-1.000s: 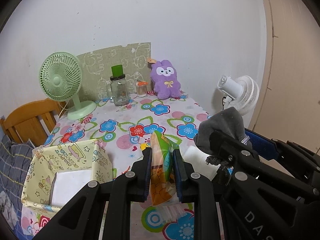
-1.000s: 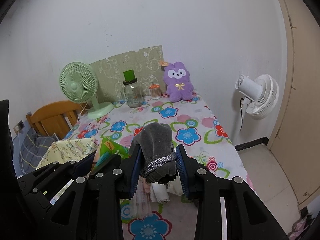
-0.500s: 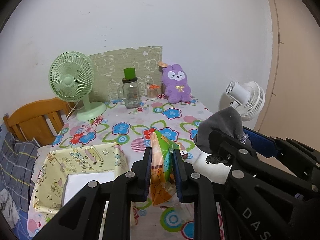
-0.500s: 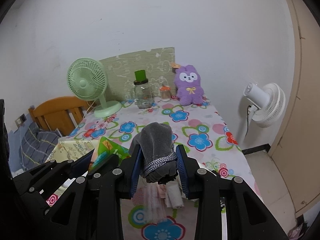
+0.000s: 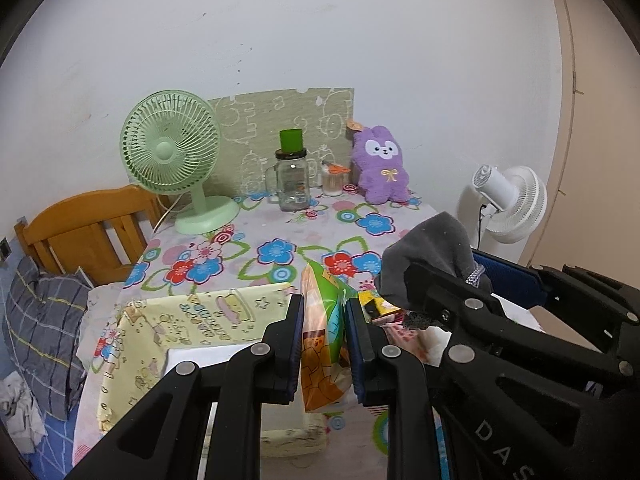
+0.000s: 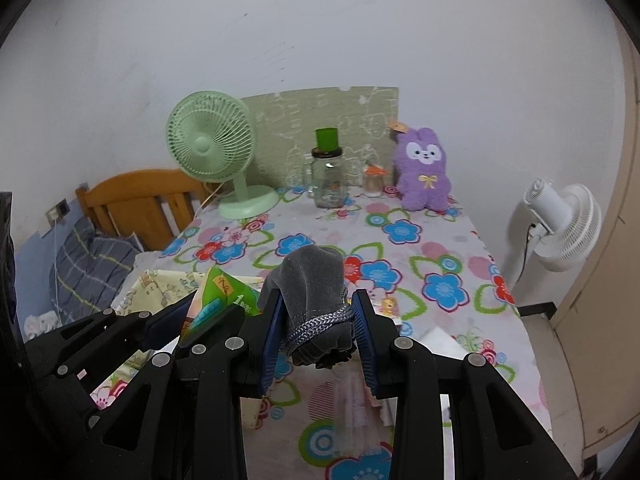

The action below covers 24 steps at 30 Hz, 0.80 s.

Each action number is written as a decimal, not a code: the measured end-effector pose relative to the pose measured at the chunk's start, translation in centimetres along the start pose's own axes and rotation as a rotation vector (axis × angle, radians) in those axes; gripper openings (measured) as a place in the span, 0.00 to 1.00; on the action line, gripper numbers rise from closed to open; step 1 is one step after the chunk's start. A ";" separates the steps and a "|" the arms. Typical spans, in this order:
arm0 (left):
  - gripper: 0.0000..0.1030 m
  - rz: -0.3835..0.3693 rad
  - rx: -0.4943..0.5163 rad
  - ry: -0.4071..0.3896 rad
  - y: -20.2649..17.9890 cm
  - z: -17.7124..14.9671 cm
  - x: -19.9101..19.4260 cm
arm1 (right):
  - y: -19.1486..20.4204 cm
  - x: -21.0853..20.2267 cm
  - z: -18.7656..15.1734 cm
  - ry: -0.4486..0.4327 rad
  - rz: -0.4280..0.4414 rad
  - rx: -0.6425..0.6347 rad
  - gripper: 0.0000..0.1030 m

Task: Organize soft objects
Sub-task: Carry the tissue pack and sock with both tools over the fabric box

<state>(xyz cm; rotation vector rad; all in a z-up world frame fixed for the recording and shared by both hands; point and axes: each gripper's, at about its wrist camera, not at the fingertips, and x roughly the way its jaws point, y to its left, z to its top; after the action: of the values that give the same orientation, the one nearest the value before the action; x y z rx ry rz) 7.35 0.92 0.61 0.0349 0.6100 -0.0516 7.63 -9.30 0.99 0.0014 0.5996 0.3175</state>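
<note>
My left gripper (image 5: 323, 320) is shut on a green and orange soft packet (image 5: 322, 344) and holds it above the table, just right of a yellow cartoon-print fabric box (image 5: 168, 332). My right gripper (image 6: 318, 322) is shut on a grey sock with a braided trim (image 6: 314, 292), held above the table beside the left gripper. The sock also shows in the left wrist view (image 5: 434, 252), and the packet in the right wrist view (image 6: 224, 292). A purple plush bunny (image 5: 382, 170) sits at the table's far edge.
A floral tablecloth (image 6: 404, 232) covers the table. At the back stand a green fan (image 5: 176, 160), a glass jar with green lid (image 5: 292, 176) and a small jar (image 5: 333, 179). Packets and cloth lie under the grippers (image 5: 404, 332). A wooden chair (image 5: 88, 232) stands left, a white fan (image 5: 512, 200) right.
Both grippers have drawn back and risen with their objects still held; the table and box look further away and lower in the views.
</note>
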 end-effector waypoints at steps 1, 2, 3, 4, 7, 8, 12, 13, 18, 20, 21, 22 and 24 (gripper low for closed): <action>0.18 0.003 -0.002 0.001 0.4 0.0 0.1 | 0.3 0.2 0.1 0.002 0.005 -0.007 0.36; 0.18 0.005 -0.003 0.002 0.7 0.0 0.0 | 0.7 0.3 0.2 0.005 0.009 -0.015 0.36; 0.18 0.009 -0.006 0.004 1.1 -0.1 0.1 | 1.0 0.6 0.3 0.007 0.013 -0.023 0.36; 0.18 0.010 -0.007 0.006 1.4 -0.1 0.1 | 1.4 0.8 0.4 0.010 0.018 -0.031 0.36; 0.18 0.021 -0.014 0.016 2.4 -0.2 0.4 | 2.3 1.4 0.6 0.017 0.034 -0.048 0.36; 0.18 0.029 -0.014 0.019 2.8 -0.2 0.5 | 2.7 1.7 0.7 0.019 0.041 -0.054 0.36; 0.18 0.053 -0.019 0.032 4.3 -0.2 1.2 | 3.9 3.0 1.0 0.031 0.072 -0.076 0.36; 0.18 0.056 -0.021 0.036 4.6 -0.2 1.2 | 4.3 3.4 1.0 0.036 0.079 -0.082 0.36; 0.18 0.066 -0.031 0.063 6.3 -0.5 2.4 | 5.7 5.1 1.2 0.064 0.114 -0.102 0.36; 0.18 0.075 -0.026 0.066 6.9 -0.7 2.8 | 6.2 5.9 1.3 0.076 0.130 -0.107 0.36; 0.18 0.077 -0.025 0.072 7.2 -0.8 3.1 | 6.4 6.3 1.3 0.082 0.136 -0.111 0.36; 0.18 0.078 -0.026 0.079 7.4 -0.9 3.3 | 6.6 6.8 1.3 0.089 0.140 -0.114 0.36; 0.18 0.073 -0.028 0.101 8.1 -1.2 4.0 | 7.2 7.8 1.2 0.108 0.152 -0.120 0.36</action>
<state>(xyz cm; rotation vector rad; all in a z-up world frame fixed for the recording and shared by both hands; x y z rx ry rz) 10.38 8.89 -2.56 0.0325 0.7100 0.0298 12.27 -0.09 -1.69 -0.0864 0.6883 0.5026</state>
